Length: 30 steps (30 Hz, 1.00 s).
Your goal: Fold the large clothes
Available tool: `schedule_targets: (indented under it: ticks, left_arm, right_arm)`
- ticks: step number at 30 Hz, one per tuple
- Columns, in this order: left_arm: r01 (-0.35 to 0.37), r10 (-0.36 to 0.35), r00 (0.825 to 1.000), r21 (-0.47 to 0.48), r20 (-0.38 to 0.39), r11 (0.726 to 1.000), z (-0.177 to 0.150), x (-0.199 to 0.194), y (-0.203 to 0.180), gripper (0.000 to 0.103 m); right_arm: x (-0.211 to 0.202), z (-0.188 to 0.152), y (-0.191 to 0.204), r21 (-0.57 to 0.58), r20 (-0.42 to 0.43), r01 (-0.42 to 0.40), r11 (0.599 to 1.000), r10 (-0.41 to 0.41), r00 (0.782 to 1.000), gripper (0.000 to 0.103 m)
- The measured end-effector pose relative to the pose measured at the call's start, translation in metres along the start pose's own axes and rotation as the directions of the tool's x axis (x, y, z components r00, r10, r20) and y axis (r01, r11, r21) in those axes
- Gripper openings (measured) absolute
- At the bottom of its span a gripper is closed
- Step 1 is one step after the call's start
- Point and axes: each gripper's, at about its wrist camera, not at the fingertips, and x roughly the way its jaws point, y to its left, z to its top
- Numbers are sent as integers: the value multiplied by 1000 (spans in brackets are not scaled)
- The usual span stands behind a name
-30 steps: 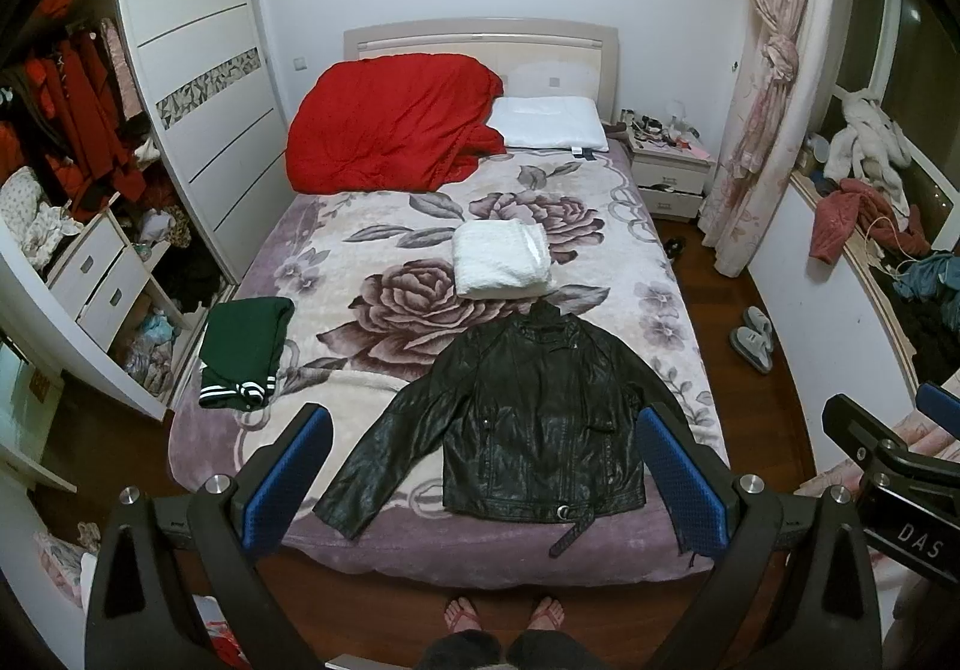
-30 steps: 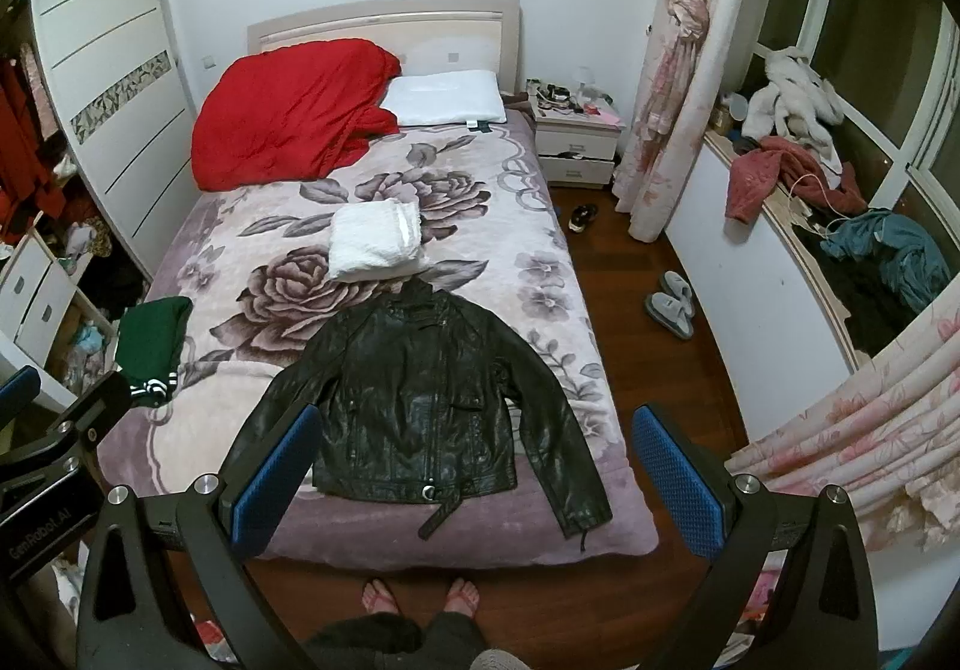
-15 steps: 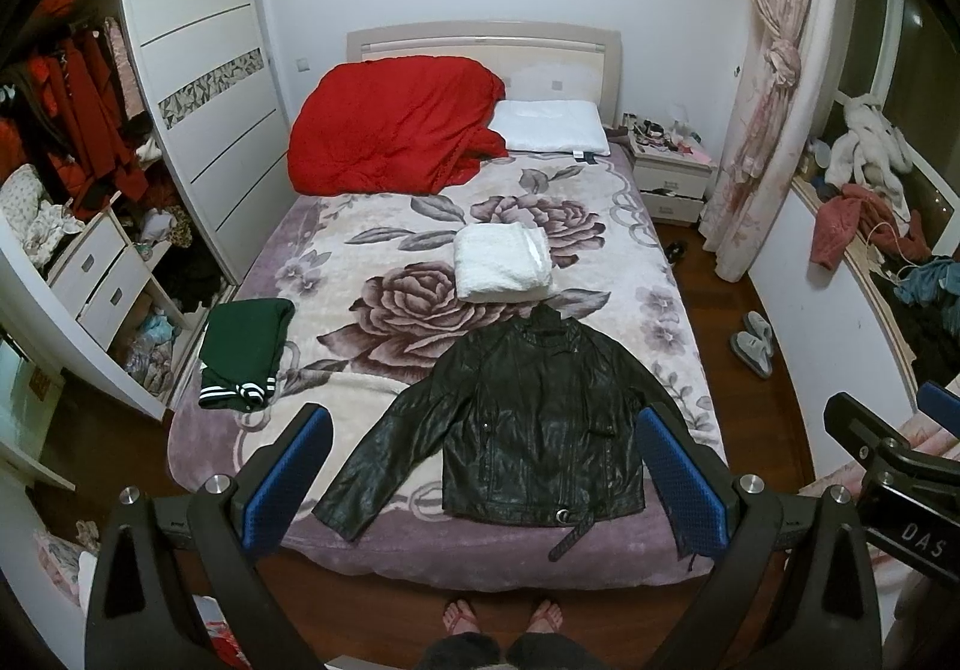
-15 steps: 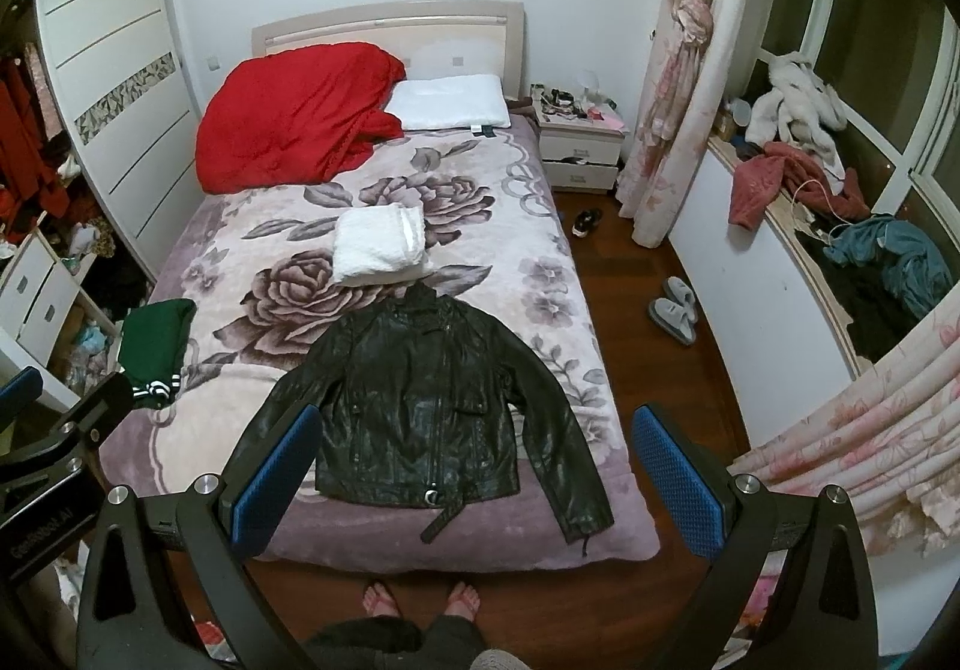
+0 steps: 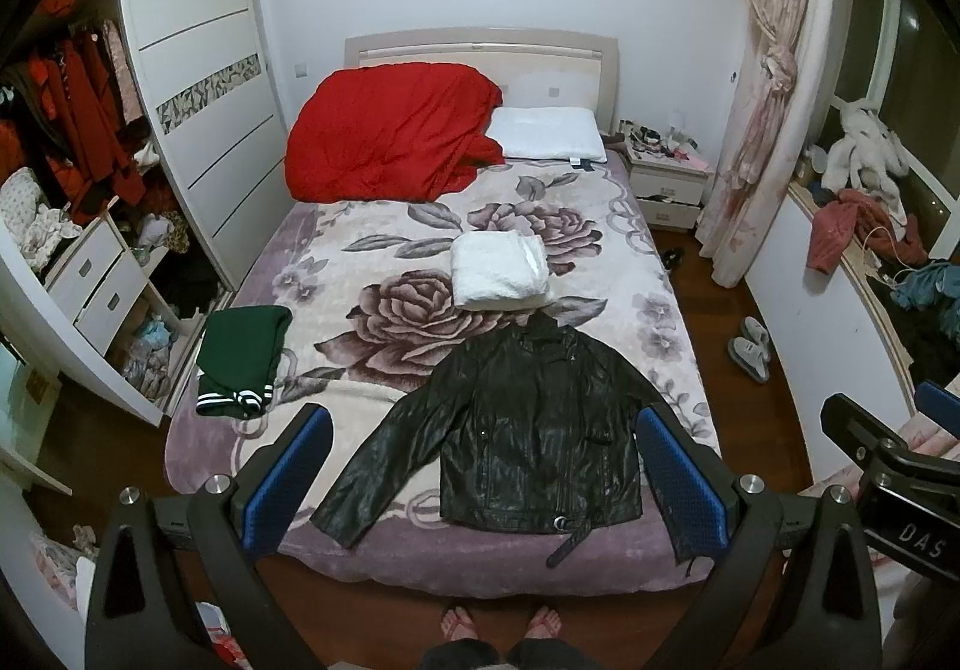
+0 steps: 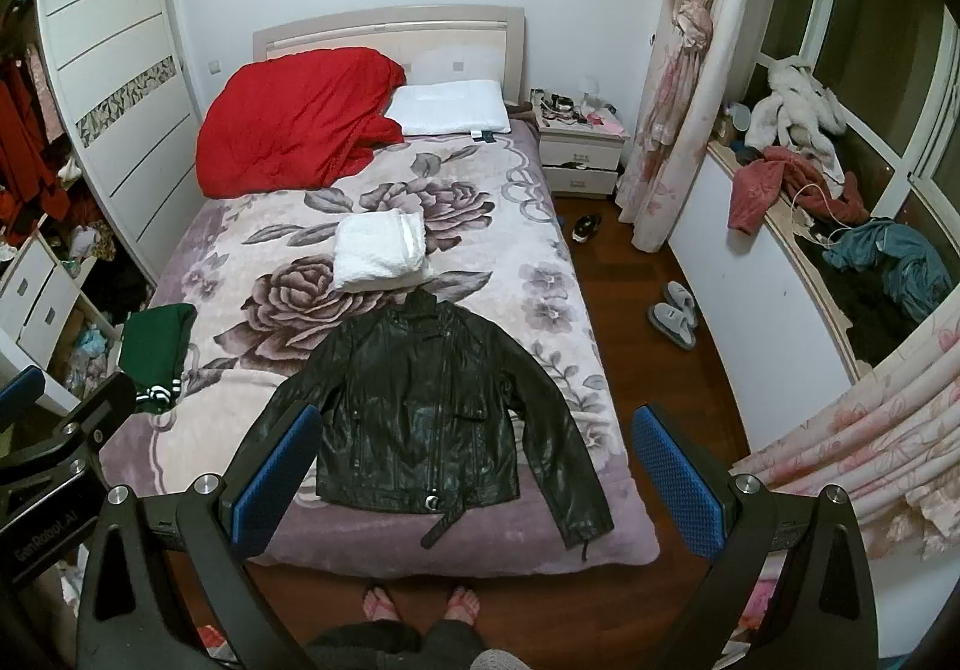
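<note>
The black leather jacket lies face up on the near end of the bed, collar toward the headboard, both sleeves spread out and down, its belt strap trailing over the foot edge. Spread flat like that, it looks ready for folding, though nothing is folded yet.

The person stands at the foot of the bed, toes just showing, with both tools raised well above the blanket. The left gripper is spread wide and holds nothing; the right gripper is spread just as wide, also empty.

Just beyond the collar sits a folded white towel, near enough to crowd an upward fold, I would guess. A green garment lies well off near the left edge, and a red quilt and pillow sit at the head, clear of the work.
</note>
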Motion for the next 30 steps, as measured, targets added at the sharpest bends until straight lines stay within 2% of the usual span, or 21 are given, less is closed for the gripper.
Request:
schedule_targets:
  ticks: [14, 17, 22, 26, 28, 30]
  left_arm:
    - [5, -5, 1000, 0, -1, 1000, -4, 3, -2, 103]
    - [8, -8, 1000, 5, 3, 1000, -4, 14, 3, 103]
    - [-49, 48, 999, 38, 15, 998, -3, 67, 11, 103]
    - [-106, 105, 994, 86, 9, 991, -29, 139, 16, 103]
    - [-126, 131, 990, 105, -44, 986, -42, 185, 12, 103]
    - [-131, 146, 981, 115, -129, 985, -61, 242, 6, 103]
  right_arm:
    - [0, -5, -2, 4, 2, -4, 1000, 4, 1000, 103]
    - [-1, 4, 4, 9, -1, -3, 1000, 3, 1000, 103]
    - [26, 24, 7, 84, -38, -16, 996, 20, 999, 103]
    - [98, 9, -21, 211, -113, -18, 977, 43, 993, 103]
    - [143, -5, -43, 282, -168, 36, 959, 13, 986, 103]
    - [194, -22, -70, 340, -230, 100, 935, -21, 973, 103]
